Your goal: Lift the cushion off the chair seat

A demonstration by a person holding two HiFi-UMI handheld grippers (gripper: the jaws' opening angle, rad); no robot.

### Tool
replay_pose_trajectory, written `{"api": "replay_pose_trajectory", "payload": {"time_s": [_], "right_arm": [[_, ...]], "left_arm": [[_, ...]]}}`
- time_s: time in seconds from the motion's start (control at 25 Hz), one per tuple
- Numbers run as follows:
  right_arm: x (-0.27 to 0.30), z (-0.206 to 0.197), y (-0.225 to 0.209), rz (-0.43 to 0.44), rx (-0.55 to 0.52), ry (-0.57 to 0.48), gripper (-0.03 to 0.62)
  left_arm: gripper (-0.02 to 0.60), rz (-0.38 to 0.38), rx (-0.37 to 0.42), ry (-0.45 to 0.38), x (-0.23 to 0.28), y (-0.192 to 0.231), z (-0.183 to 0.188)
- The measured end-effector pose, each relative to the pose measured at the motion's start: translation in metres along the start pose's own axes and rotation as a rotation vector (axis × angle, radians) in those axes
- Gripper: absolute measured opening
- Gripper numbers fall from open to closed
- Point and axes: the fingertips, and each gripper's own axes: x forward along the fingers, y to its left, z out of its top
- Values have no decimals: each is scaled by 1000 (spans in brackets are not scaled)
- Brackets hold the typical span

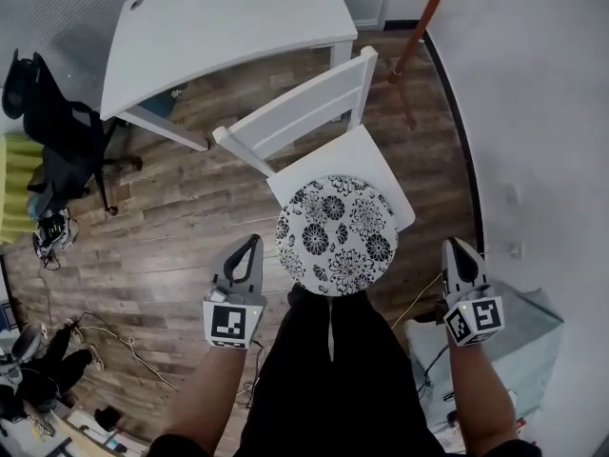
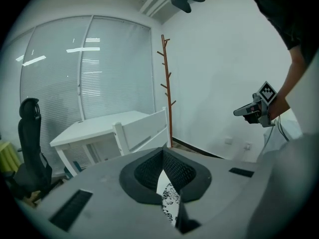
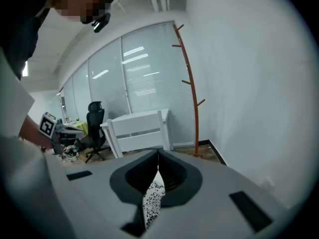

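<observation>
Wood-plank floor (image 1: 190, 217) holds a white wooden chair (image 1: 304, 108). A round black-and-white floral cushion (image 1: 336, 234) lies on its seat, left tool (image 1: 251, 244) at 8 o'clock, right tool (image 1: 453, 248) at 4, both closed and empty.

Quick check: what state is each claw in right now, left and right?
Left claw: shut, holding nothing, off to the side of the cushion.
Right claw: shut, holding nothing, also apart from the cushion.

Wood-plank floor (image 1: 190, 217) meets a plain white wall (image 1: 542, 112); a white table (image 1: 228, 27) stands near a black office chair (image 1: 52, 131). Tall glazed panels (image 2: 99, 73) glint with light; a brown coat stand (image 2: 167, 88) rises beside them.
</observation>
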Motion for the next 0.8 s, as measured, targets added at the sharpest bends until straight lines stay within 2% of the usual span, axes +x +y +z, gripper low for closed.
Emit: {"api": "replay_pose_trajectory", "payload": {"time_s": [0.12,0.36,0.56,0.8], "right_arm": [[14,-19,8,23,-41,30,9],[55,-60,4,-5,26,33,9],[94,-91,1,14,21,27,9],[115,-132,-14,-46,79,31,11]], "left_arm": [[5,-11,-4,15,18,3,-25],[5,-74,5,48,55,1,-73],[5,-100,21,59,78,0,-109],[5,-100,17,92,95,3,-157]]}}
